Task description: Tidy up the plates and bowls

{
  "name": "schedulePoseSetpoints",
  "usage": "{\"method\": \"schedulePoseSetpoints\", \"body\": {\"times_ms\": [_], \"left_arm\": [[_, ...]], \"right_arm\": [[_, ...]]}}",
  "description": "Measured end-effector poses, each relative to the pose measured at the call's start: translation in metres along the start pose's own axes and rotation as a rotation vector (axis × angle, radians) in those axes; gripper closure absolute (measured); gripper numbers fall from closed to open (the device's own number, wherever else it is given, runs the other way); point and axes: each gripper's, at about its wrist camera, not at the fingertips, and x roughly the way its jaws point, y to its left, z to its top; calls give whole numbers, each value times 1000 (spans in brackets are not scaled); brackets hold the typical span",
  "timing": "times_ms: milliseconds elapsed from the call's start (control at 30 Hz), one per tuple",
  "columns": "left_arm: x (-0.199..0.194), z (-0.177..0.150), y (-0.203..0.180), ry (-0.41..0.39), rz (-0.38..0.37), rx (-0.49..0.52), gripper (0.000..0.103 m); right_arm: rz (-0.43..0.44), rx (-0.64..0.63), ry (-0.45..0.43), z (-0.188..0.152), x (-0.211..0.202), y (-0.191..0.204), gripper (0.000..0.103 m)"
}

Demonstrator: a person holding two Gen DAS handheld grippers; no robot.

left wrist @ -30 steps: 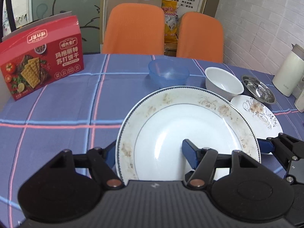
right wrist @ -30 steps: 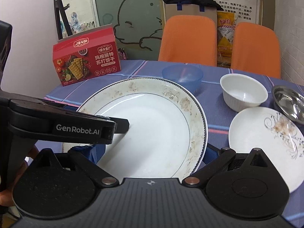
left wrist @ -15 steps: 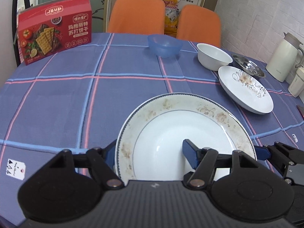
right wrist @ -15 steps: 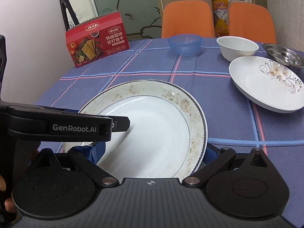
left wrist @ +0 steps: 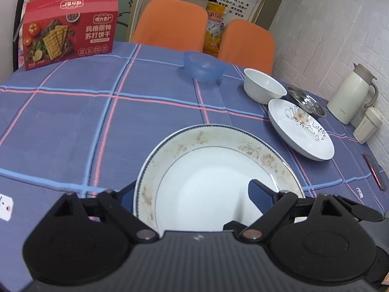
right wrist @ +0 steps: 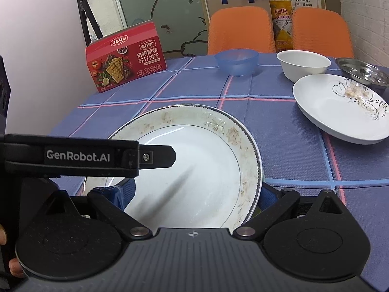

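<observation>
A large white plate [left wrist: 214, 170] [right wrist: 194, 160] with a faded beige floral rim hangs over the near part of the table. Both grippers hold it. My left gripper [left wrist: 193, 194] is shut on its near rim, one finger inside the plate and one outside. My right gripper [right wrist: 194, 192] is shut on the rim the same way. The left gripper's black finger reaches into the right wrist view from the left. Ahead on the right lie a flowered plate [left wrist: 301, 129] [right wrist: 340, 107], a white bowl [left wrist: 263, 88] [right wrist: 304, 64], a blue bowl [left wrist: 204, 65] [right wrist: 237, 60] and a steel dish [left wrist: 306, 99] [right wrist: 362, 70].
A red cracker box [left wrist: 69, 39] [right wrist: 125, 56] stands at the far left of the blue checked tablecloth [left wrist: 109, 126]. A cream jug [left wrist: 352, 95] and a small container [left wrist: 367, 126] sit by the right wall. Two orange chairs [left wrist: 170, 24] stand behind the table.
Both grippers have drawn the large plate back from the bowls toward the near side of the table. The bowls and the flowered plate now lie farther ahead.
</observation>
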Motion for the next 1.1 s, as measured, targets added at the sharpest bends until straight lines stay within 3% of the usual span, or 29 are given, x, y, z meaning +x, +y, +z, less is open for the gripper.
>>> {"method": "schedulePoseSetpoints", "body": {"times_ms": [100,200,367,533,1100], "left_arm": [[-8,1,1,-33,-13,-12,10],[-25,7,-7,-137,14,86,9],[-36,17,-23,-204,59,169,5],[-27,16,-35,-189,129,208,5],[8,25,-87,-128,128,273,5]], "right_arm": [[-18,11,-29,1,-4,-1,15],[-46,-22,-65,5,-9,1,15],[-46,-8,-87,7,-13,-4,15],[-54,41,-91,4,-21,-20,15],[-116,308,-131,-11,-50,-114,15]]}}
